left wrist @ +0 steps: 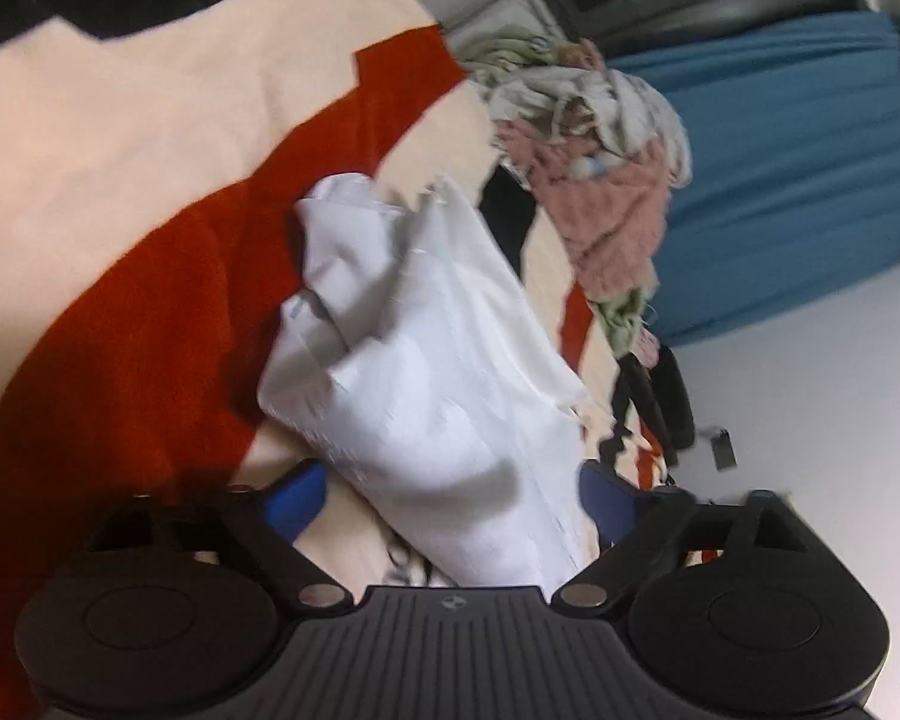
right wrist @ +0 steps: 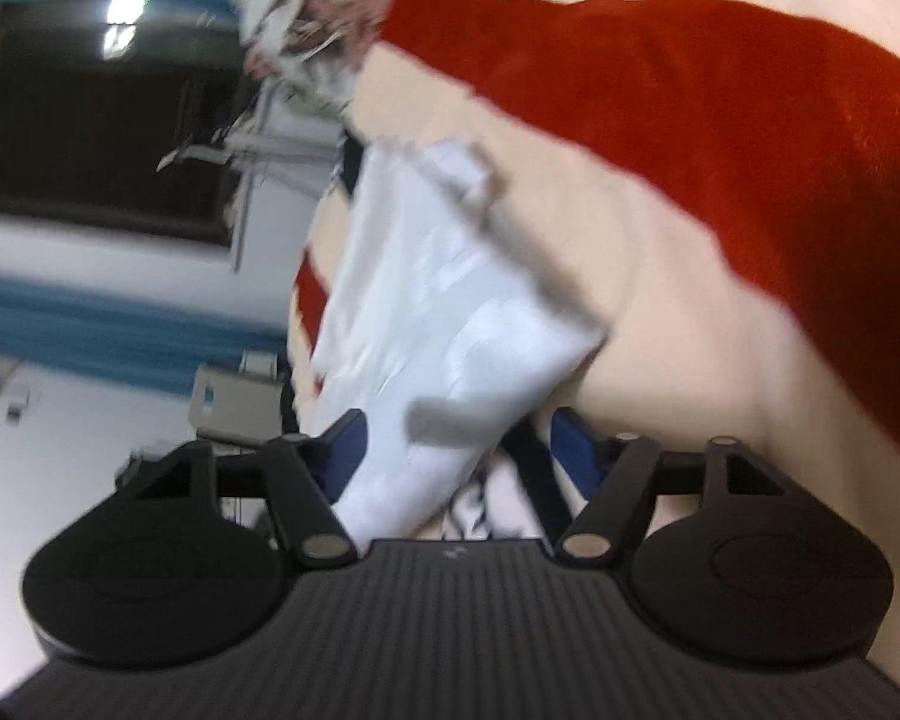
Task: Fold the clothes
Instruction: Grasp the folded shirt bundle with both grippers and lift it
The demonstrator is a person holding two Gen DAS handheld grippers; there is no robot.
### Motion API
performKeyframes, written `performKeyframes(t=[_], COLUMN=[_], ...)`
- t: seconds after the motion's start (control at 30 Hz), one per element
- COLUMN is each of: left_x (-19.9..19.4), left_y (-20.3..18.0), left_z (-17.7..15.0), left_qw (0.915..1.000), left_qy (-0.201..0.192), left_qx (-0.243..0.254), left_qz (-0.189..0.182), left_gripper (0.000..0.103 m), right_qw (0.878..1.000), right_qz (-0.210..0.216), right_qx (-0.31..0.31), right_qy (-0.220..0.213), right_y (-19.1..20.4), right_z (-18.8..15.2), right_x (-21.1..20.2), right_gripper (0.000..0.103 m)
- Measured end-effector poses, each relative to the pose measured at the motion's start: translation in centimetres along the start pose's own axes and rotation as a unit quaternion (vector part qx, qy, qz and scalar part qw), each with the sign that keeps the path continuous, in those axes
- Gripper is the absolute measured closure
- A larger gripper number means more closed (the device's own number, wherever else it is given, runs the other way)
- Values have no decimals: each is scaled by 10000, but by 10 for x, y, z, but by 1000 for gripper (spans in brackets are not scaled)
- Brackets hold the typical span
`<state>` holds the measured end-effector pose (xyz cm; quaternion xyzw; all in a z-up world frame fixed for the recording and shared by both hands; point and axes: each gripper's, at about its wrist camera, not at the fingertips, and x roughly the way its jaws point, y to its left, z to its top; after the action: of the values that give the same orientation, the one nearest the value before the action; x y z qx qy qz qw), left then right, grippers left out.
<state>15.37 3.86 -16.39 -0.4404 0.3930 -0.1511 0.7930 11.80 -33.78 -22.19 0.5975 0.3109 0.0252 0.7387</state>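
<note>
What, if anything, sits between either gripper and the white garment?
Nothing visible. The white garment lies directly between the open blue fingers of the left gripper and of the right gripper, on the red and cream blanket. The clothes pile sits beyond.

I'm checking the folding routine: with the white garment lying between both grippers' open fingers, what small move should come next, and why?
Probably close the left gripper on the white garment: its fingers stand apart around the crumpled cloth, on the red-and-cream blanket, gripping nothing.
</note>
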Motion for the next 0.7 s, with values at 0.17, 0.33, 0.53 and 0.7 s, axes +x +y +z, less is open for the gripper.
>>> performKeyframes(t=[0.17,0.33,0.53,0.7], left_x=[14,9,-16,-12], left_y=[17,10,-47,-112], left_z=[14,20,15,4], left_qw=[9989,9995,9996,9969], left_qy=[-210,-228,120,615], left_qx=[-402,-170,230,250], left_qz=[90,110,134,432], left_gripper=[43,61,68,68], right_qw=[9997,9974,9959,9970], right_qz=[-104,-164,87,-42], right_qx=[-144,-591,-671,-457], right_qy=[-174,-369,-607,-628], right_y=[4,22,52,69], right_z=[-1,-8,-1,26], right_x=[12,4,-59,-107], right_gripper=[62,84,85,85])
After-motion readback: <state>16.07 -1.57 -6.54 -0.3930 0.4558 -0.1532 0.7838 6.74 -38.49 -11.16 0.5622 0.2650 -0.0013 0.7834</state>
